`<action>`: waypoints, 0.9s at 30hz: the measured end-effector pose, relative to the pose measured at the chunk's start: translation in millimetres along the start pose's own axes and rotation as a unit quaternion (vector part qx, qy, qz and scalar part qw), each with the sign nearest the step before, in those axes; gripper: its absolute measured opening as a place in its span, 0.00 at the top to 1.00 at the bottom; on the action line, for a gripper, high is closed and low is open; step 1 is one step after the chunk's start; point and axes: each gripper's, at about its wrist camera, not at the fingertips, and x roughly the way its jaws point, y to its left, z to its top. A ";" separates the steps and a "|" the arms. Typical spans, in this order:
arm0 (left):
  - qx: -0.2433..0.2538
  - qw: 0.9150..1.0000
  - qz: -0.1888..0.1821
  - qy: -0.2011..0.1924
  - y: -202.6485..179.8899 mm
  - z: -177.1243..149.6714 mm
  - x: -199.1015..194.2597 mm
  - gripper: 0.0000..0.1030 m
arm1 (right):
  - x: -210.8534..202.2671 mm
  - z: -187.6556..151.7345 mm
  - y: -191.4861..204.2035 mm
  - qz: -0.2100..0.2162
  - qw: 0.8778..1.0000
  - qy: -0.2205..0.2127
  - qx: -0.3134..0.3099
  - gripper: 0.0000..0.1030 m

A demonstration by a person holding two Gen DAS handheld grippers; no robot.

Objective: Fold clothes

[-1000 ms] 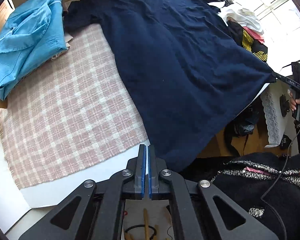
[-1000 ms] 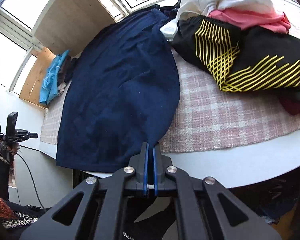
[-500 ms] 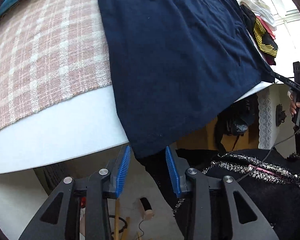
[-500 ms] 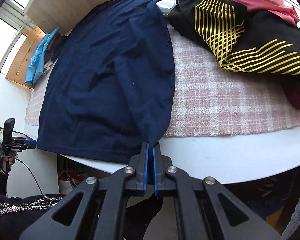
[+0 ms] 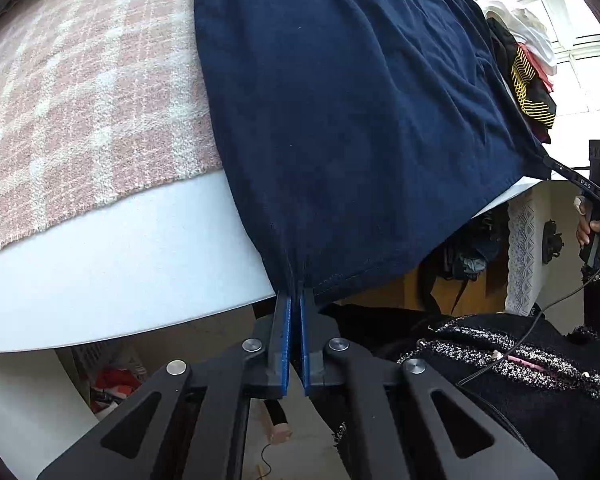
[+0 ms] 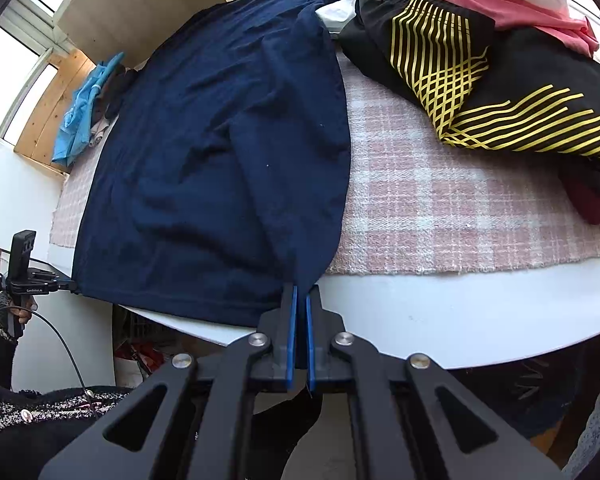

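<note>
Left to right: pink plaid cloth covered the white desk. Left tongs, apart a moment before w/ the hem hanging between them, had dropped to the desk edge & were clenched on the navy garment's near-left hem corner. Right tongs remained clenched on the opposite hem corner. Garment lay flat across the desk, hem overhanging. Both corners secured, so prob. ready for the 1st fold. Unfolded pile sat far right.

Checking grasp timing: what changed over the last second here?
The left gripper dropped to the navy garment's hem at the table edge, opened, then shut on its corner. The right gripper stayed clamped on the other corner; the garment still lies spread on the checked blanket.
</note>
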 end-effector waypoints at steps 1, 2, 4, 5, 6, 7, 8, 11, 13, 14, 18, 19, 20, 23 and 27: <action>0.001 1.000 -0.004 -0.004 -2.3 0.9 -0.2 0.97 | -1.8 -0.4 -0.2 0.004 1.000 -0.002 0.003 0.96; 0.002 1.000 -0.010 -0.010 -4.7 2.4 -1.7 0.97 | -4.6 -0.8 -0.2 0.008 1.000 -0.005 0.006 0.96; 0.001 0.999 -0.020 -0.028 -2.6 3.4 -15.1 0.97 | -11.8 -1.7 0.8 0.016 1.000 -0.012 0.010 0.96; -0.002 0.999 -0.022 -0.041 1.0 2.3 -27.8 0.97 | -18.3 -2.5 3.4 0.021 1.000 -0.019 0.009 0.96; -0.004 0.998 -0.024 -0.054 4.6 1.1 -40.4 0.97 | -25.5 -3.5 6.4 0.027 0.999 -0.026 0.009 0.96; -0.006 0.997 -0.027 -0.066 8.2 0.0 -53.1 0.97 | -33.1 -4.1 10.3 0.035 0.999 -0.033 0.009 0.96; -0.008 0.997 -0.025 -0.079 10.2 -1.9 -64.7 0.97 | -40.9 -4.7 14.6 0.043 0.998 -0.041 0.008 0.96; -0.011 0.994 -0.012 -0.112 17.3 -6.8 -102.7 0.98 | -61.9 -5.4 26.6 0.064 0.996 -0.060 0.005 0.96; -0.011 0.992 -0.006 -0.129 19.7 -9.0 -124.0 0.98 | -72.7 -4.9 32.8 0.075 0.995 -0.067 0.008 0.96; -0.008 0.991 -0.003 -0.133 18.3 -9.5 -132.0 0.98 | -77.0 -5.2 35.0 0.077 0.995 -0.069 0.008 0.96; 0.011 0.991 0.010 -0.135 6.8 -11.7 -148.4 0.98 | -82.2 -11.5 33.8 0.065 0.996 -0.063 0.010 0.96; 0.016 0.992 0.012 -0.128 3.6 -13.2 -144.1 0.98 | -78.4 -14.9 28.3 0.066 0.996 -0.058 0.019 0.96; 0.020 0.992 0.014 -0.121 1.6 -14.5 -138.7 0.98 | -71.6 -19.3 21.6 0.062 0.996 -0.052 0.029 0.96; 0.016 0.996 0.015 -0.086 10.5 -17.1 -105.1 0.98 | -32.8 -35.6 1.2 0.025 0.998 -0.011 0.050 0.96; 0.008 1.000 0.013 -0.020 26.3 -17.7 -39.5 0.98 | 15.2 -45.0 -19.7 -0.020 0.997 0.039 0.065 0.96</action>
